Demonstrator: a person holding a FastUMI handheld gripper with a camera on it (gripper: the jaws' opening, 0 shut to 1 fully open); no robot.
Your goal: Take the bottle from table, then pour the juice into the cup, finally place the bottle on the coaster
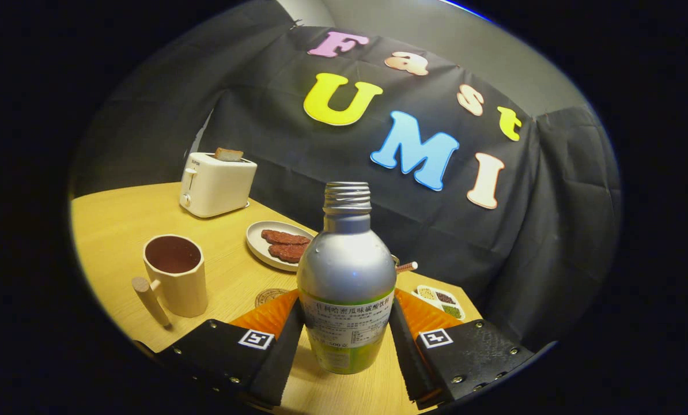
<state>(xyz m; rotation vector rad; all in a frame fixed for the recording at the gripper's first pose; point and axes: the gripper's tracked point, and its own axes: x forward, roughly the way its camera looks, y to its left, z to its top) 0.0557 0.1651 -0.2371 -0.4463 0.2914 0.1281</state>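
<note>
Bottle point(346, 276) stands uncapped, clamped between gripper point(346, 334) fingers; cup point(175, 274) sits apart, table-edge side.

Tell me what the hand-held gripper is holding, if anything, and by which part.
The hand-held gripper holds the silver bottle, one finger pressing each side of its lower, labelled body. The uncapped neck stands upright above the fingers.

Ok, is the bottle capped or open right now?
Open: the bottle stands upright between the gripper fingers with bare neck threads and no cap on top.
</note>
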